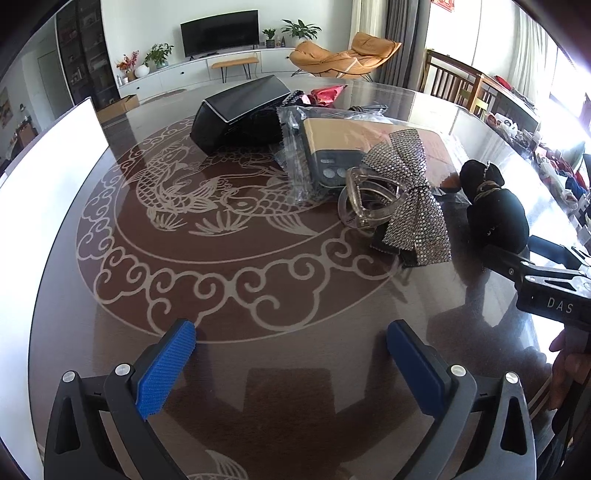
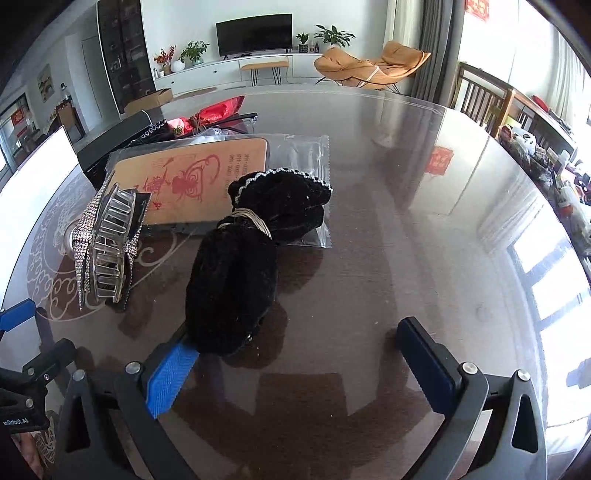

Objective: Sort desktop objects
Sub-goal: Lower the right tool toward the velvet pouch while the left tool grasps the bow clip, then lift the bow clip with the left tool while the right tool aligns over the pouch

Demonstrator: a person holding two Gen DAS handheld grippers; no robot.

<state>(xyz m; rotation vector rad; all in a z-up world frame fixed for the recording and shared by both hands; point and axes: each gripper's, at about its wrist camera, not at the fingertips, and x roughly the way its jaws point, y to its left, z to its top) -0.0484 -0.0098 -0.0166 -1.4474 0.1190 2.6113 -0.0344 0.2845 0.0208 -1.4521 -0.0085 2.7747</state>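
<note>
Sunlight from tall windows at three o'clock glares across a round dark glass-topped table (image 1: 258, 369), etched with a pale carp ringed by cloud scrolls. Beyond its far rim, at twelve o'clock, a white low cabinet carries a television (image 1: 214, 31) and potted plants, with a tan lounge chair (image 1: 343, 55) to the right and wooden dining chairs (image 1: 458, 81) at two o'clock. A white board (image 1: 44, 177) stands at the table's nine o'clock edge.

In the left wrist view the left gripper (image 1: 291, 354) hovers over bare tabletop at six o'clock, its blue-padded jaws spread wide with nothing between them. Ahead, toward one o'clock, lies the clutter: a black box (image 1: 236, 114), a clear plastic bag holding a tan and grey device (image 1: 332, 147), a clear hair claw (image 1: 369, 203) touching a rhinestone bow (image 1: 413, 199), and a black velvet pouch (image 1: 495, 210) farther right.

In the right wrist view the right gripper (image 2: 295, 358) also has its jaws wide apart; the black velvet pouch (image 2: 236, 280) lies at eleven o'clock, its lower end touching the left blue pad (image 2: 170, 380), the right pad well apart. The pouch's frilled top rests on the plastic bag. A red pouch (image 2: 214, 110) lies behind.
</note>
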